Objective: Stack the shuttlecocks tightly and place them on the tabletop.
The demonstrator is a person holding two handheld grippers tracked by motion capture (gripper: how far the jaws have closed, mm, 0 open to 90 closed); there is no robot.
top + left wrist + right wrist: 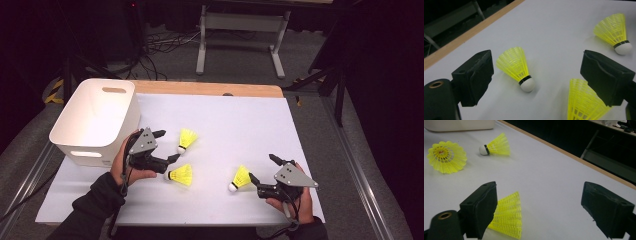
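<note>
Lying between the open left tool's (167, 145) jaws, a shuttlecock (187, 139).

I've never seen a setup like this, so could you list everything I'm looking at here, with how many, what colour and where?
Shuttlecocks: three, yellow with white tips, lying on the white table top; two near the left gripper, one near the right gripper.
Bin: one, white, with handle slots, at the table's far left corner.
Table: one, white top with a wooden far edge.
Metal frame: one, grey, on the floor beyond the table.
Cables: several, dark, on the floor behind the table.
Left gripper: one, black, jaws open, held in the left hand.
Right gripper: one, black, jaws open, held in the right hand.
</note>
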